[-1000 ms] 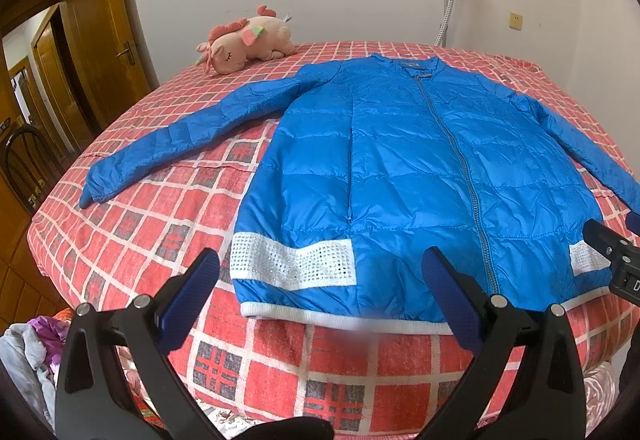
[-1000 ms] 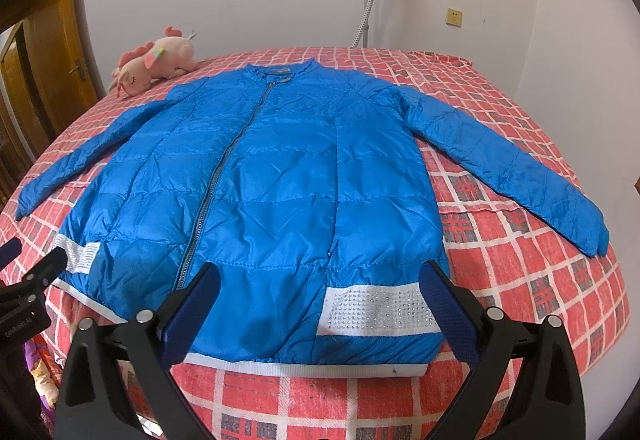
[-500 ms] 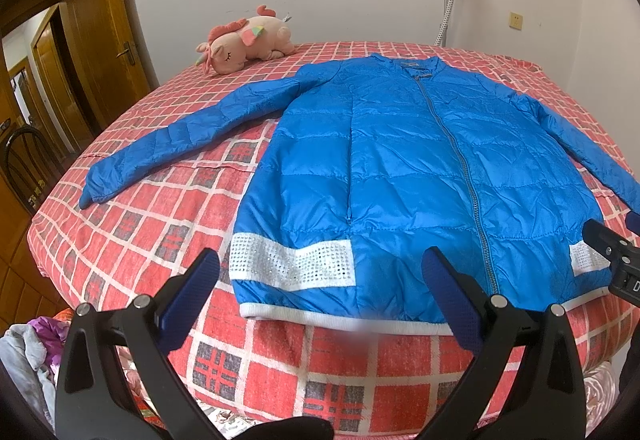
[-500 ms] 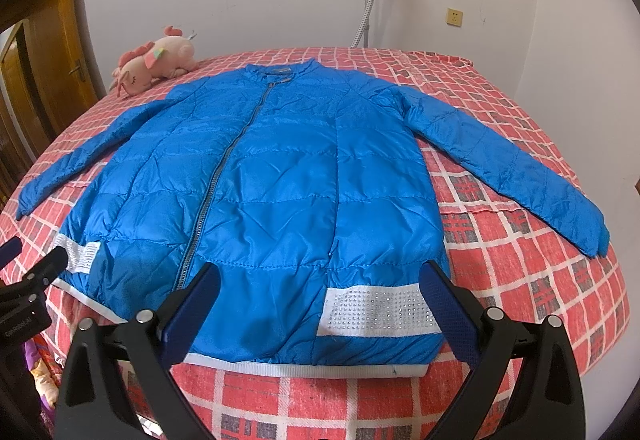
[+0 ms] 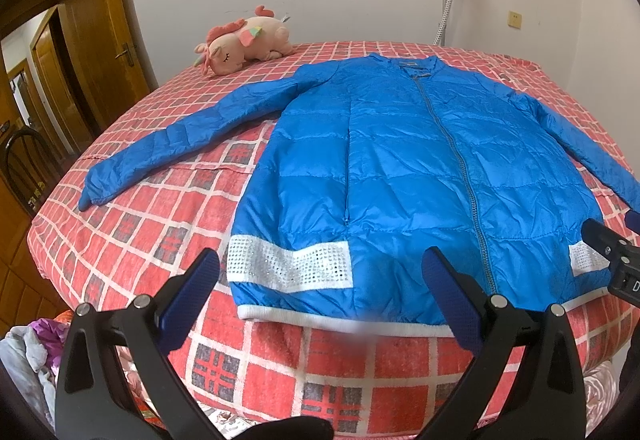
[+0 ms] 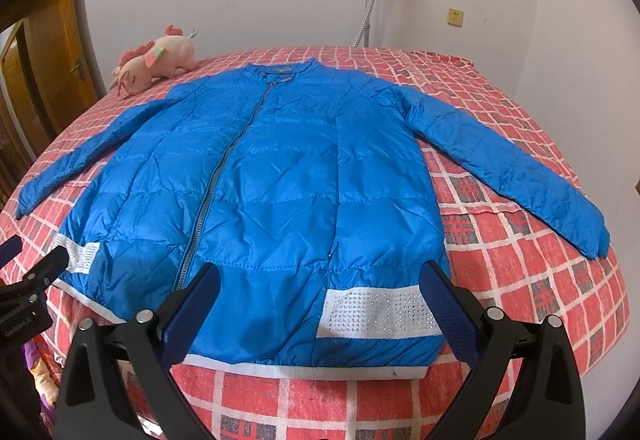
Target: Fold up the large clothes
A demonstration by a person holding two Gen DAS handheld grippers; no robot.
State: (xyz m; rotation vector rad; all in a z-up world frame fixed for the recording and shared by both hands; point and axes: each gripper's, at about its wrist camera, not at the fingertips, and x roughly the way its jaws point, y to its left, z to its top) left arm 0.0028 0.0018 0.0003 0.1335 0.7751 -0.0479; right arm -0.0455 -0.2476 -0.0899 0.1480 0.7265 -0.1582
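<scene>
Honestly nothing's changed over the last second. The jacket (image 5: 400, 176) sits exactly where it was in both views, same for the left gripper (image 5: 320, 296) and right gripper (image 6: 320, 300), jaws just as wide apart as before. No shift in framing on either wrist view, so neither hand has moved at all.

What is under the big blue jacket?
The blue jacket lies flat, zipped shut, on the red checked bedspread, which shows all around it. Whatever might lie between jacket and bedspread, or inside the jacket, is covered and cannot be seen.
</scene>
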